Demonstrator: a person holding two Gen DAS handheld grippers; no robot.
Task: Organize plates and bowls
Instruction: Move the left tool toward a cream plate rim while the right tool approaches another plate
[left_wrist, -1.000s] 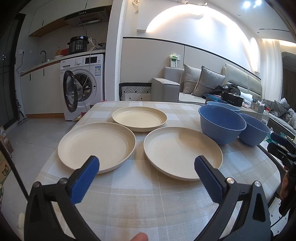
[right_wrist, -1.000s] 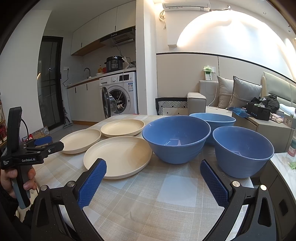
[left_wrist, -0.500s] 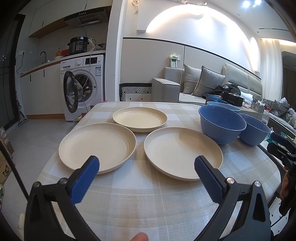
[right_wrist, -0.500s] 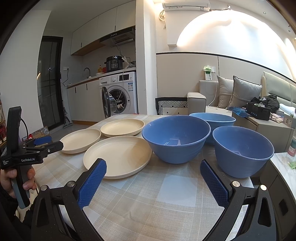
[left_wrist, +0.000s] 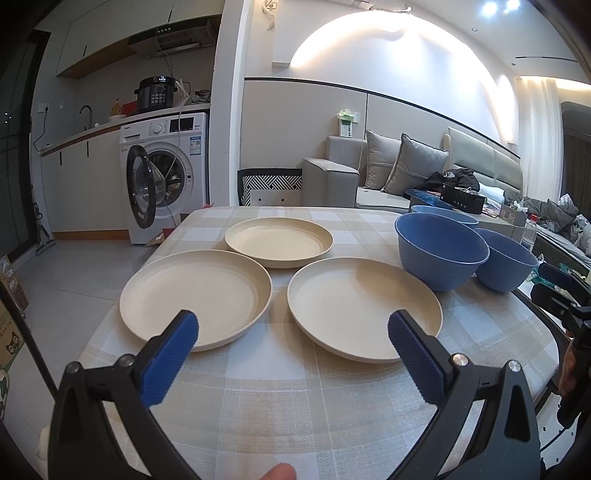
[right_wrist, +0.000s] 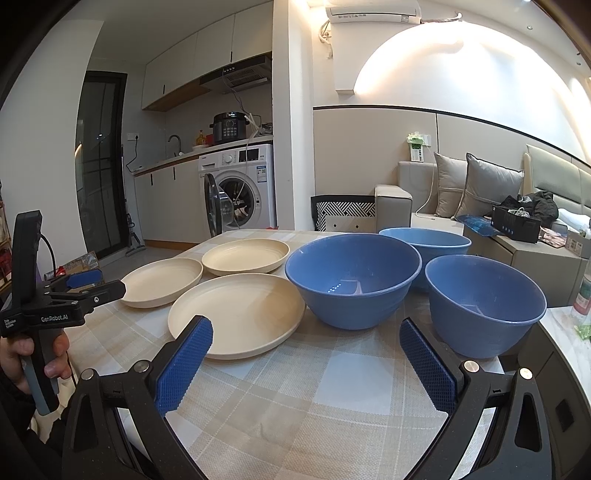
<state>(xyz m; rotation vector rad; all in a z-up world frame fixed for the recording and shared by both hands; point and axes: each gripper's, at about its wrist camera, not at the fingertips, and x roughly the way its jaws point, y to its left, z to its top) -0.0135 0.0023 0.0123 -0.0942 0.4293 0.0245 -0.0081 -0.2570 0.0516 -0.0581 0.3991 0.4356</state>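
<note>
Three cream plates and three blue bowls sit on the table (left_wrist: 295, 398), which has a checked cloth. The near left plate (left_wrist: 195, 299) and the near right plate (left_wrist: 364, 306) lie side by side, just apart. The far plate (left_wrist: 279, 242) sits behind them. To the right stand the big bowl (left_wrist: 441, 251), the right bowl (left_wrist: 506, 260) and the far bowl (left_wrist: 445, 218), close together.

The left tool (left_wrist: 293, 328) is wide open and holds nothing. It hangs over the near edge, facing the two near plates. The right tool (right_wrist: 306, 338) is wide open and empty too, low over the cloth in front of the bowls. A hand (right_wrist: 22, 354) grips the left tool's handle.
</note>
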